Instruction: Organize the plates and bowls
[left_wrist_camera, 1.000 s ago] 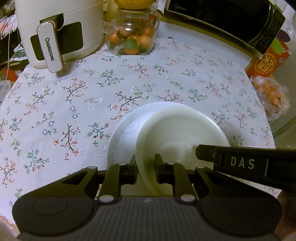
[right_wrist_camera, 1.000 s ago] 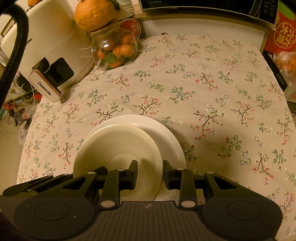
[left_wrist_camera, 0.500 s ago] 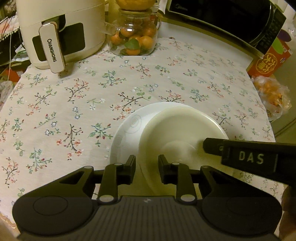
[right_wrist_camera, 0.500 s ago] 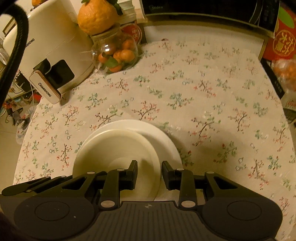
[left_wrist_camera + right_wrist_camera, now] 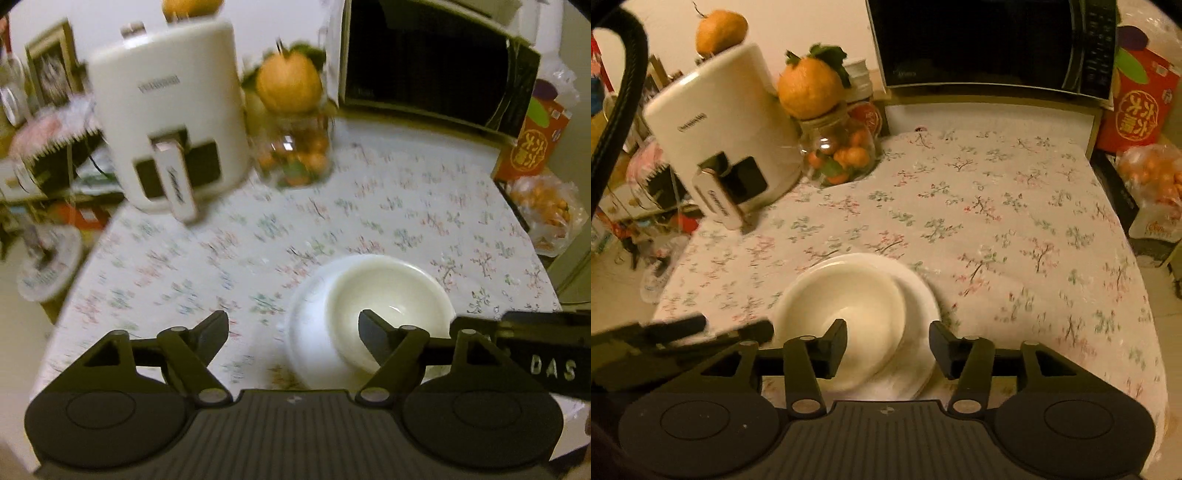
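Observation:
A white bowl (image 5: 384,295) rests on a white plate (image 5: 306,332) near the front edge of the flowered tablecloth. My left gripper (image 5: 293,332) hovers above and in front of them, jaws opening wide, nothing pressed between the pads. The right view shows the same bowl (image 5: 846,299) on the plate (image 5: 916,295). My right gripper (image 5: 888,341) hangs above their near rim, jaws also opening, pads clear of the dishes. The right gripper's body shows at the lower right of the left view; the left gripper's fingers (image 5: 683,326) show at the lower left of the right view.
A white air fryer (image 5: 720,147) stands at the back left. Beside it is a glass jar of small oranges (image 5: 838,155) with a large orange on top. A black microwave (image 5: 990,44) sits at the back, a red box (image 5: 1137,110) and bagged oranges (image 5: 1152,177) at the right.
Both grippers let go of the bowl, opened and pulled back and up. The bowl and plate now lie lower and smaller in both views.

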`<state>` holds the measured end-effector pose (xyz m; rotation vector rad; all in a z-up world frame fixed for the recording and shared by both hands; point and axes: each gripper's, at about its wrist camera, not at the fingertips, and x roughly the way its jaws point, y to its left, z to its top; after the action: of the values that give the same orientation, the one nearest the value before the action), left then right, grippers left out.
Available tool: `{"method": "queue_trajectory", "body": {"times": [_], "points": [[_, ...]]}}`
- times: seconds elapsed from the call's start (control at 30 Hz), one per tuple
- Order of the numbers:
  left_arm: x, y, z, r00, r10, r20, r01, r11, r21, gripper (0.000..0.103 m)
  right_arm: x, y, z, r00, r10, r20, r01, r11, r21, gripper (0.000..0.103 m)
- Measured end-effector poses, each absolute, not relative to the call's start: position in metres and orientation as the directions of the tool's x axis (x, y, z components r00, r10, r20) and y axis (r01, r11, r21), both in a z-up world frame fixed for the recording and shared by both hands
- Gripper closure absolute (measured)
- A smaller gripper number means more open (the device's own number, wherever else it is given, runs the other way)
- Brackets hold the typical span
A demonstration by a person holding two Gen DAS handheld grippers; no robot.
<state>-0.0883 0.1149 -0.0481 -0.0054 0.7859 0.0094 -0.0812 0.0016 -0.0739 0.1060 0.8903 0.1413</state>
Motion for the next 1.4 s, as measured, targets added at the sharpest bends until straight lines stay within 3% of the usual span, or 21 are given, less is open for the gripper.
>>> {"method": "queue_trajectory", "body": {"times": [0.57,0.83,1.4], "points": [[-0.188,0.13,-0.006,0.775,0.004,-0.632,-0.079,0.993,-0.091,0.009,-0.198,0.006,-0.012,0.735,0.171,-0.656,-0.111,0.985,0.132,0.021],[-0.222,0.128,0.019,0.813,0.039,-0.582,-0.085,0.995,-0.053,0.0,-0.235,0.002,0.012,0.753,0.206,-0.625,-0.15,0.978,0.143,0.008],[-0.234,0.128,0.031,0.745,0.049,-0.665,-0.084,0.996,-0.022,0.0,-0.268,0.002,0.035,0.753,0.264,-0.603,-0.205,0.964,0.167,0.002]]}}
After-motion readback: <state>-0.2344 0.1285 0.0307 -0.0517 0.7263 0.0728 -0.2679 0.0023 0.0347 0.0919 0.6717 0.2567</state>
